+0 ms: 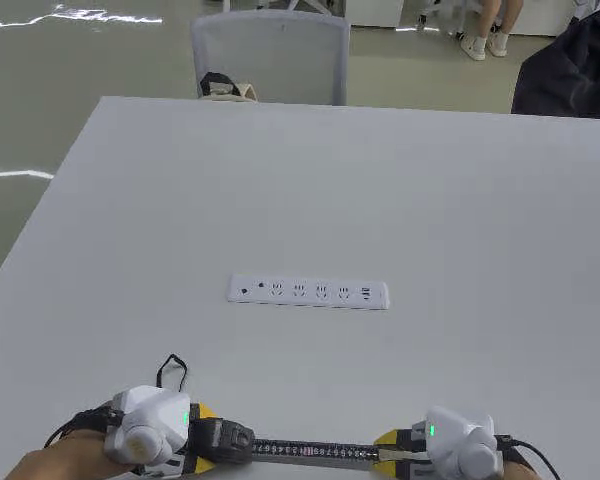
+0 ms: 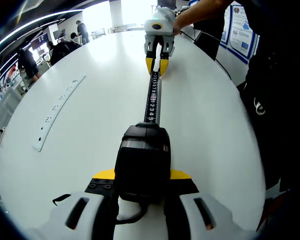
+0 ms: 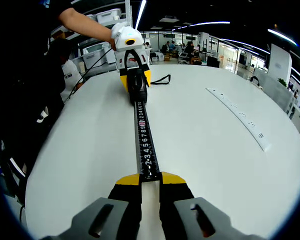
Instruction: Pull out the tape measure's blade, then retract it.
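at the near edge of the white table, the left gripper squeezes the black tape measure tight between its jaws. a black strap lies just behind it. one blade runs flat along the table from the tape measure to the right gripper, whose jaws pinch the blade's tip. there are two grippers, one tape measure, one white power strip in the middle of the table, and one grey chair at the far side

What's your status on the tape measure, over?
Left gripper shut on tape measure case. Right gripper shut on blade end. Blade drawn out between them. Power strip to the side, clear.
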A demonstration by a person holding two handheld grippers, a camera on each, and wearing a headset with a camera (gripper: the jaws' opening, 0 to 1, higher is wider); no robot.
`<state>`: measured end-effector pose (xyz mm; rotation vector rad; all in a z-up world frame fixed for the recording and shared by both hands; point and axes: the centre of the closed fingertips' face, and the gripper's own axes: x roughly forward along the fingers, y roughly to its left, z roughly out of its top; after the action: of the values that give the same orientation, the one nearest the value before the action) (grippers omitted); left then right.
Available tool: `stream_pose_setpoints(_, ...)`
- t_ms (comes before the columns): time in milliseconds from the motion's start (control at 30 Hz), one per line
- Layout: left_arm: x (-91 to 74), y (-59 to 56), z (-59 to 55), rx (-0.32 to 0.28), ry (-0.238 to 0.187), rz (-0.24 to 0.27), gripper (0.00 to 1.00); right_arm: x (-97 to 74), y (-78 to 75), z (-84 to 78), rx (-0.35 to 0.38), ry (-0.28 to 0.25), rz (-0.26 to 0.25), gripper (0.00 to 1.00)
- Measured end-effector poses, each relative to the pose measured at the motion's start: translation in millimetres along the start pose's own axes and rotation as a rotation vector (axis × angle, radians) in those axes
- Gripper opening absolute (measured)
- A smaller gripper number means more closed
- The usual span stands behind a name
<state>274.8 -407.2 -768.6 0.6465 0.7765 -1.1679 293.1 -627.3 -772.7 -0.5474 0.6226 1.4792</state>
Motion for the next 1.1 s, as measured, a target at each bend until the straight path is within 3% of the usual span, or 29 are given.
stream_pose_setpoints(1100,2.1,0.0,-1.6,-0.004,0.008,-0.006,0.31,-21.5,-6.6,-26.2,0.019,0.032,-0.003,0.10)
